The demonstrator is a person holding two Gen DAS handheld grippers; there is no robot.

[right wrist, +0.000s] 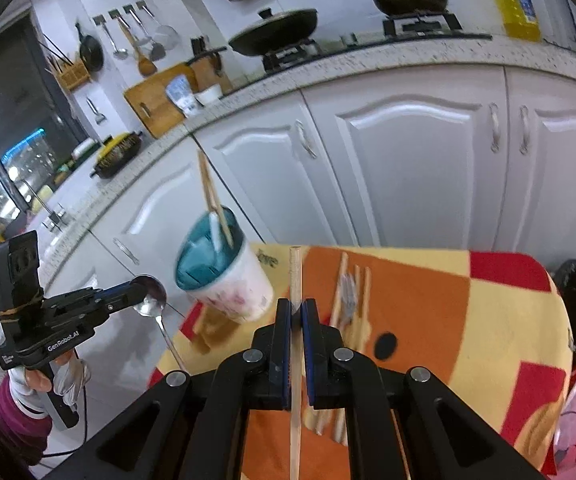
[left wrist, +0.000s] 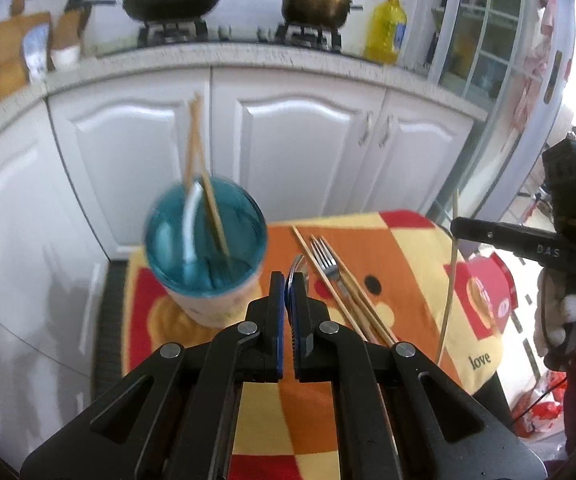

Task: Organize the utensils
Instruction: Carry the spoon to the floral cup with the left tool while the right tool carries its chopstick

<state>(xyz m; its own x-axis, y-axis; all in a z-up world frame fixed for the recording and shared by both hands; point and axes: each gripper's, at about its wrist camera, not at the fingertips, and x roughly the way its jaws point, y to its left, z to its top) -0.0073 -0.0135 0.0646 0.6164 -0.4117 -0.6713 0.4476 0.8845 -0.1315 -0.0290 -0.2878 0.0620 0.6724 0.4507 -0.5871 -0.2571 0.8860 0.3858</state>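
Observation:
A white cup with a teal inside (left wrist: 204,256) stands at the left of the patterned cloth and holds two chopsticks (left wrist: 198,160) and a white utensil. It also shows in the right wrist view (right wrist: 224,276). My left gripper (left wrist: 288,284) is shut on a metal spoon (right wrist: 152,300), held beside the cup. My right gripper (right wrist: 297,308) is shut on a single wooden chopstick (right wrist: 295,280), which hangs upright; it shows in the left wrist view (left wrist: 450,280). A fork (left wrist: 326,258) and several chopsticks (left wrist: 348,300) lie on the cloth right of the cup.
The small table wears an orange, yellow and red cloth (left wrist: 400,248). White cabinets (left wrist: 296,140) stand behind, with a wok (left wrist: 172,0), a pot (left wrist: 314,0) and a yellow oil bottle (left wrist: 386,30) on the counter. A red box (left wrist: 488,292) sits right of the table.

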